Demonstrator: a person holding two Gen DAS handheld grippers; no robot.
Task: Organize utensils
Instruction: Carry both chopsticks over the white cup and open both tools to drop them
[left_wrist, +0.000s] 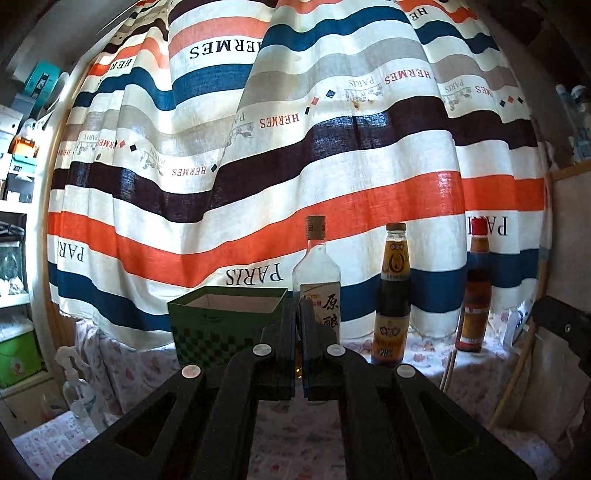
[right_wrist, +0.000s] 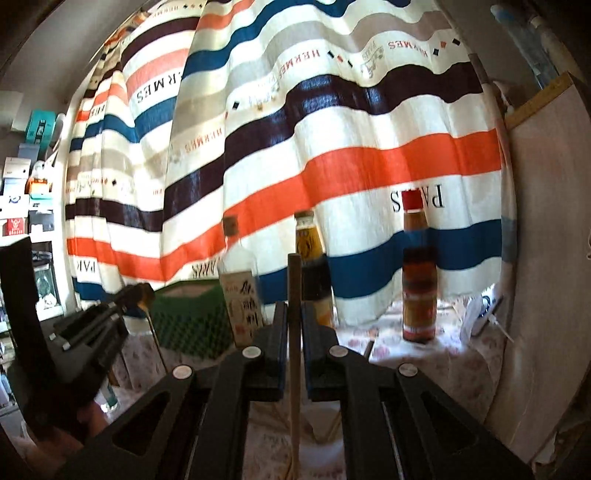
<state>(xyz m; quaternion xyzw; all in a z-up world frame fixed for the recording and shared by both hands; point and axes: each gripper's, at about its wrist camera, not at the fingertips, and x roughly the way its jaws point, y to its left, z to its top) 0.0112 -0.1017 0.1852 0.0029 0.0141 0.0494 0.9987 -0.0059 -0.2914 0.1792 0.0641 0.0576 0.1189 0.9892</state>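
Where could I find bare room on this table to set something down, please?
The cloth shows bare patches in front of the green box, and between the dark bottle and the red-capped bottle. It is crowded at the back, where the box and the clear bottle stand close together.

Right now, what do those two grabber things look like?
Both are black. Each gripper, left and right, has two flat fingers with blue-edged pads, joined to angled black arms with cut-out slots. Round silver bolts mark the joints. No cables, markings or sleeves show.
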